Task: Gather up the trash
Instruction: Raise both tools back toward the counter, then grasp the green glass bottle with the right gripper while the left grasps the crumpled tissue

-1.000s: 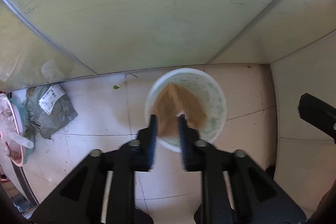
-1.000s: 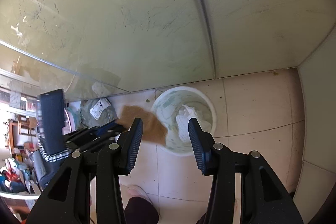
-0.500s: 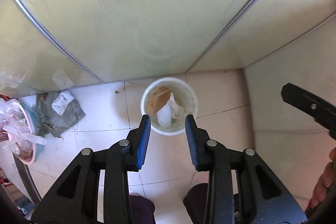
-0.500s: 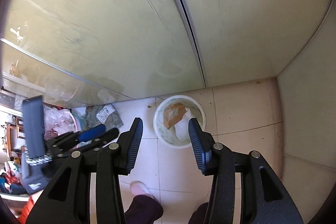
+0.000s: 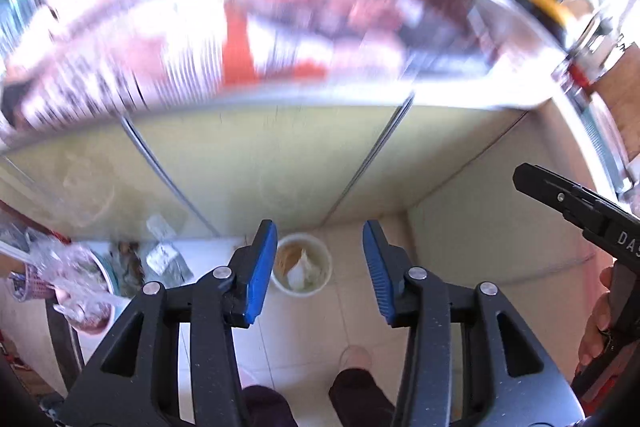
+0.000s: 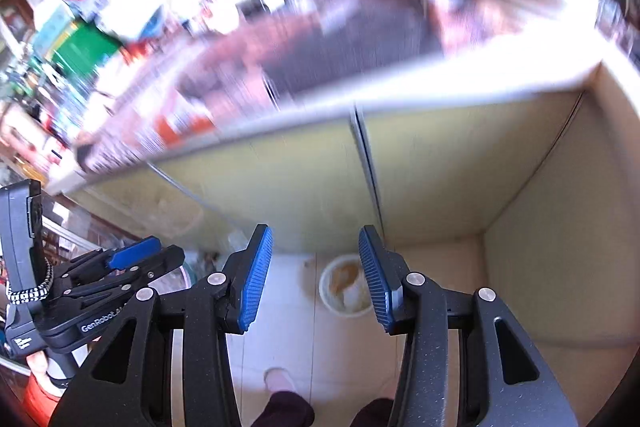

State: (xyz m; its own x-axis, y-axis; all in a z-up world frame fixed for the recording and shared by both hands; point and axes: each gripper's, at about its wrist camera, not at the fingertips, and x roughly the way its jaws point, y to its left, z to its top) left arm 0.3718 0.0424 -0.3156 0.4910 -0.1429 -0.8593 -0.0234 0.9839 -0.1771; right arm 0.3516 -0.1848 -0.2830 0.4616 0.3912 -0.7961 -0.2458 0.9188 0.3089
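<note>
Pale floor tiles (image 5: 352, 311) far below, pale green cabinet doors (image 5: 256, 163) rising behind them, a blurred cluttered desk (image 5: 280, 27) on top, nothing up there legible. White trash bin (image 5: 301, 269) stands on the floor near the foot of the cabinet, close to the corner; seen from both wrists. Inside it: a tan cardboard piece (image 5: 287, 255) on the left side, a white crumpled piece (image 5: 301, 271) beside it. My left gripper (image 5: 319, 273) points down at the bin, its blue-padded fingers (image 5: 261, 273) parting, nothing between them; the bin shows through the gap, well below. My right gripper (image 6: 316, 277) likewise aims down, fingers (image 6: 256, 277) held apart and empty, the bin partly behind the right pad. Left gripper also visible at the left edge of the right wrist view. Grey wrapper (image 5: 166, 261) and other litter lie on the floor left of the bin, against the cabinet. My feet, in pale slippers (image 5: 355, 357), stand on the tiles short of the bin.
</note>
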